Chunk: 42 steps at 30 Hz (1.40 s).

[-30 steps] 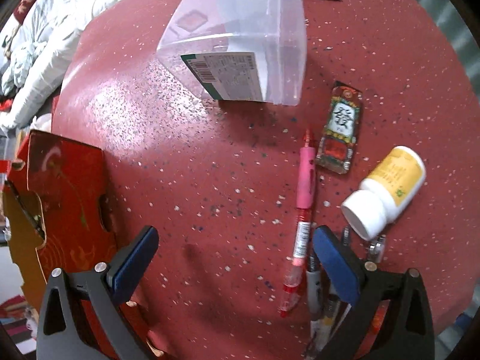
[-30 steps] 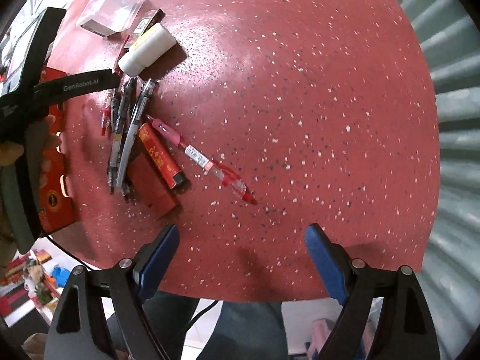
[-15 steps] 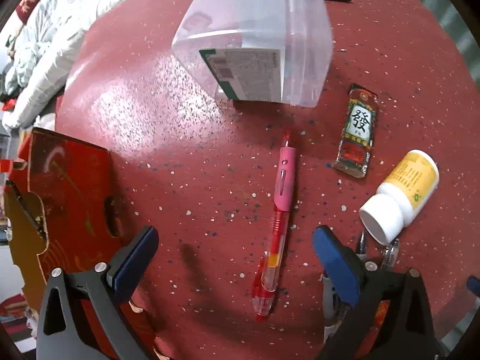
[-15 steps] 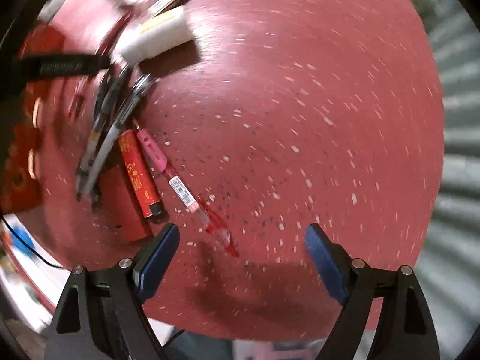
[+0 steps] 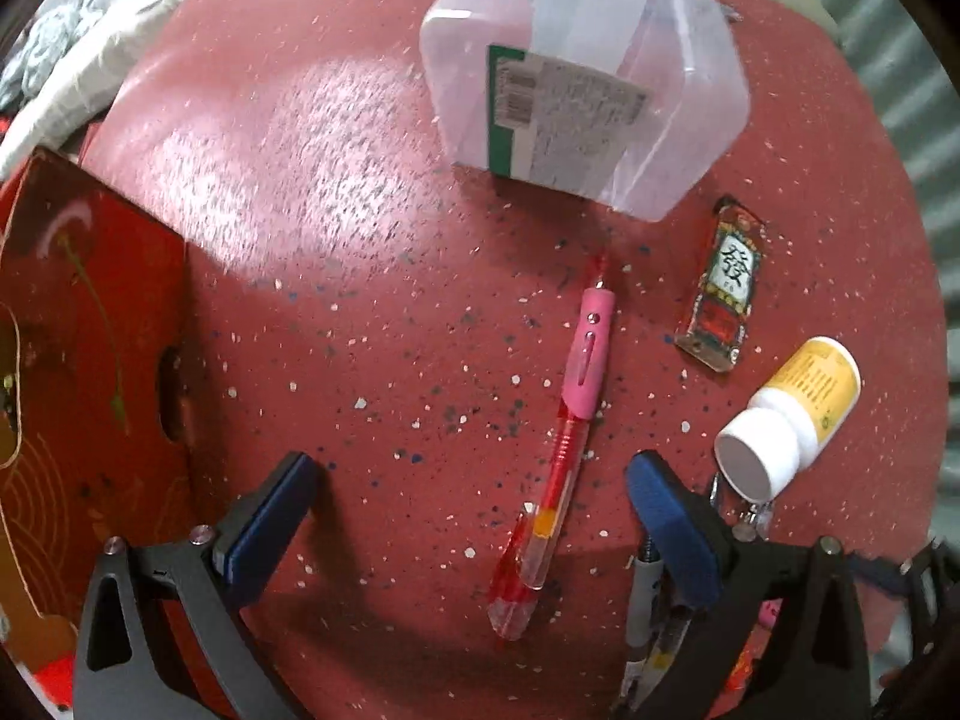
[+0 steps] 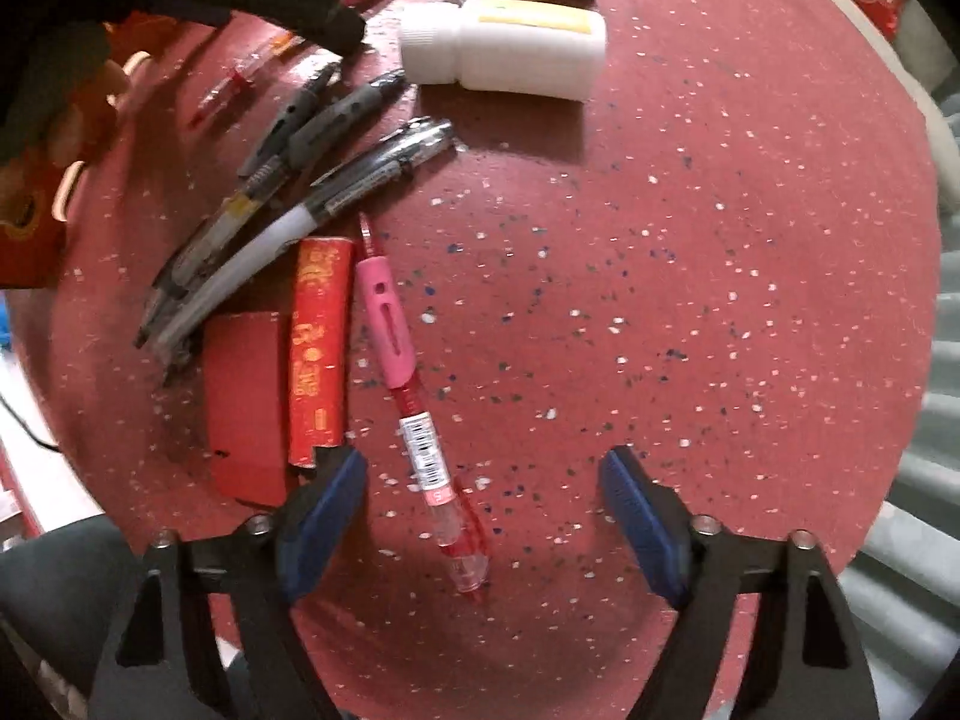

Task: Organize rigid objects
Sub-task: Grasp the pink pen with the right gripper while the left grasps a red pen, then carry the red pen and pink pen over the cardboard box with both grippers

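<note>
**Both grippers lining up over pens, nothing held yet**

Nearest the right gripper (image 6: 483,507), between its spread blue pads, lies the lower end of a pink-grip red pen (image 6: 414,396), flat on the speckled red table (image 6: 690,300). The jaws have just been closing in, but the pads stand clear of the barrel on both sides. Just beside the pen's upper half sits a red lighter (image 6: 318,348), and a little further off a loose bundle of grey and clear pens (image 6: 288,198). Beyond them a white pill bottle (image 6: 504,54) rests on its side.

The left gripper (image 5: 468,516) is spread wide too, over a second pink-grip pen (image 5: 570,414), grasping nothing. Farther off stands the clear plastic box (image 5: 588,102), which I take to be where things go.

I judge this the reach before a pick. Next, each claw needs lowering and squaring across its pen before it pinches.
</note>
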Available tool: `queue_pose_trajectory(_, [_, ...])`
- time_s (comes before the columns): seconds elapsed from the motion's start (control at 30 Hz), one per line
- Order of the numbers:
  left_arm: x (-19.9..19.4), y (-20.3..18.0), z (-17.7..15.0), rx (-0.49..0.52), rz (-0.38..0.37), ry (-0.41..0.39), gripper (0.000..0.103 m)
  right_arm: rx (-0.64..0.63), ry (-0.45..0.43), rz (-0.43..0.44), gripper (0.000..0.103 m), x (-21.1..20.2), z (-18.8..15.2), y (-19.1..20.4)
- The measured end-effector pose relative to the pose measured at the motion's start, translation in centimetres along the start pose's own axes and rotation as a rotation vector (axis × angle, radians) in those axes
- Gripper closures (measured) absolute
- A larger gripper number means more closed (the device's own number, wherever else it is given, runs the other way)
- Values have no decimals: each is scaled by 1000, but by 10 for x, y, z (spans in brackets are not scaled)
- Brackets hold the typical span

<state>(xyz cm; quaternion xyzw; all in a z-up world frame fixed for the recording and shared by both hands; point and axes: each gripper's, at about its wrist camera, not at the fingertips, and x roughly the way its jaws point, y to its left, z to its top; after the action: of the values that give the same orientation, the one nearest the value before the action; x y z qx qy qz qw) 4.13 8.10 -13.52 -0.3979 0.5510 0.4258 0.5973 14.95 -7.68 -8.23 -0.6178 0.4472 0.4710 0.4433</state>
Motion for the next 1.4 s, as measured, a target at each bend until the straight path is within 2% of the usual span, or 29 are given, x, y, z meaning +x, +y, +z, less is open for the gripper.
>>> queue_pose_trajectory(0.1, [-1,-4,3,28,20,4,0,4,-8,1,32,-3,-1,4])
queue_pose_trajectory(0.17, [-1,-26,10,96,2,13,3,1,-12,2,41,-7,-5,12])
queue_pose_trajectory(0.2, [-3,-33,10,120,-7,8,9,-12,-16,2,53,-9,-7,17])
queue_pose_trajectory(0.23, [-6,-40,10,143,-13,2,15,-22,-20,-4,71,-11,-8,19])
queue_pose_trajectory(0.27, [-7,-46,10,162,-18,0,17,-26,-18,-1,81,-13,-9,22])
queue_pose_trajectory(0.3, [-10,-52,11,180,-21,0,25,-26,-8,-14,89,-13,-9,25])
queue_pose_trajectory(0.37, [-13,-61,11,201,-28,9,40,-10,9,-33,89,-13,-10,29])
queue_pose_trajectory(0.4, [-17,-63,11,209,-31,6,58,11,14,-26,89,-14,-12,28])
queue_pose_trajectory(0.43, [-19,-65,11,213,-30,10,88,26,14,-19,89,-15,-15,29])
queue_pose_trajectory(0.47, [-20,-64,12,211,-43,29,92,42,10,-13,89,-18,-17,29])
queue_pose_trajectory(0.57, [-23,-57,11,178,-79,69,93,101,-12,2,89,-33,-29,22])
queue_pose_trajectory(0.73, [-50,-46,-6,154,-128,55,93,257,-41,67,90,-49,-50,4])
queue_pose_trajectory(0.9, [-90,-47,-41,203,-174,35,93,422,-48,157,92,-63,-69,-6])
queue_pose_trajectory(1.13, [-131,-44,-85,258,-212,11,92,494,-48,181,92,-70,-74,-10])
queue_pose_trajectory(1.27, [-147,-22,-82,239,-237,-9,92,529,-35,180,92,-66,-61,-34])
queue_pose_trajectory(1.4, [-167,-12,-84,217,-248,-41,92,532,-9,151,92,-57,-54,-38])
